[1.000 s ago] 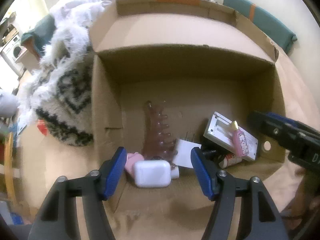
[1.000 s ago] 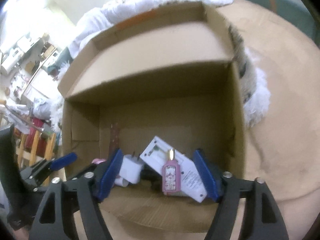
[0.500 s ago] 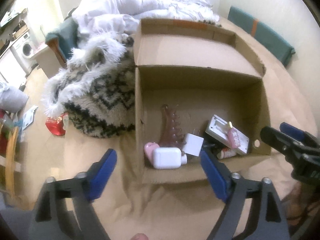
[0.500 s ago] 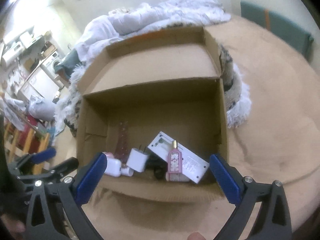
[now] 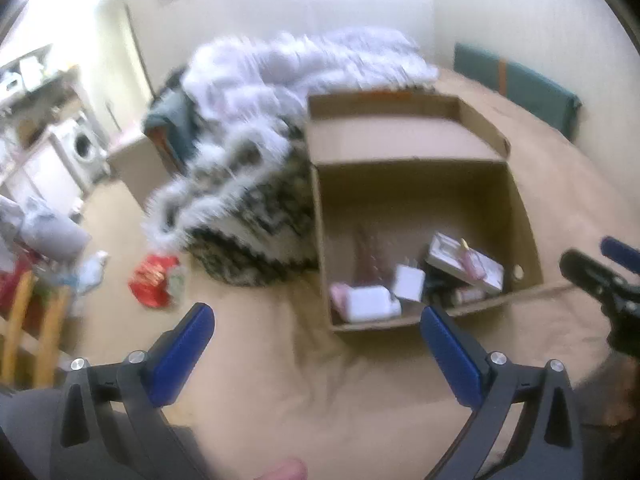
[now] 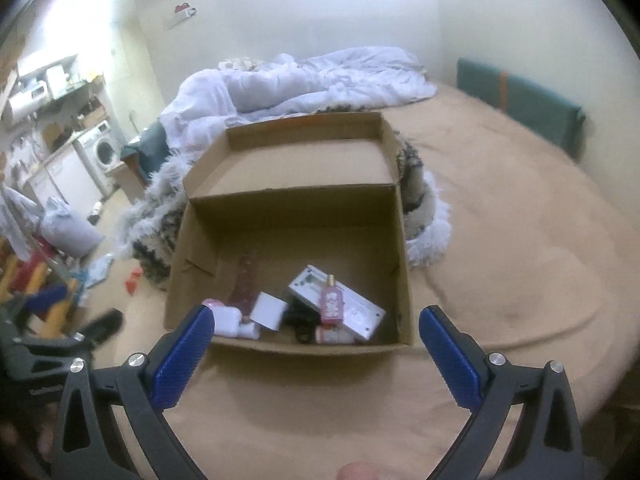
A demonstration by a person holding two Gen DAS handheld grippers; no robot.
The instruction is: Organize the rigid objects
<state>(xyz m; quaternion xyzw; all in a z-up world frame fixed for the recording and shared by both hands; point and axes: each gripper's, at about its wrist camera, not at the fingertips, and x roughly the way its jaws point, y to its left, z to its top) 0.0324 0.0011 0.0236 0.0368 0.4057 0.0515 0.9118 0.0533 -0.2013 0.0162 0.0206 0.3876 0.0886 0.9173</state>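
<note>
A: Currently, which step?
B: Between placements. Left gripper (image 5: 316, 340) and right gripper (image 6: 314, 338): jaws apart, empty. Items lie in box (image 6: 396, 264), 12 o'clock.
A: Next?
B: Probably locate any remaining item.

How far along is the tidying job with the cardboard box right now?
Mostly done, it seems. The cardboard box already holds the pink perfume bottle, white charger plug, white case, brown hair clip and flat white device. Nothing is in hand: the left gripper and right gripper are both open and empty, above the tan blanket. No loose rigid item shows on it.
</note>
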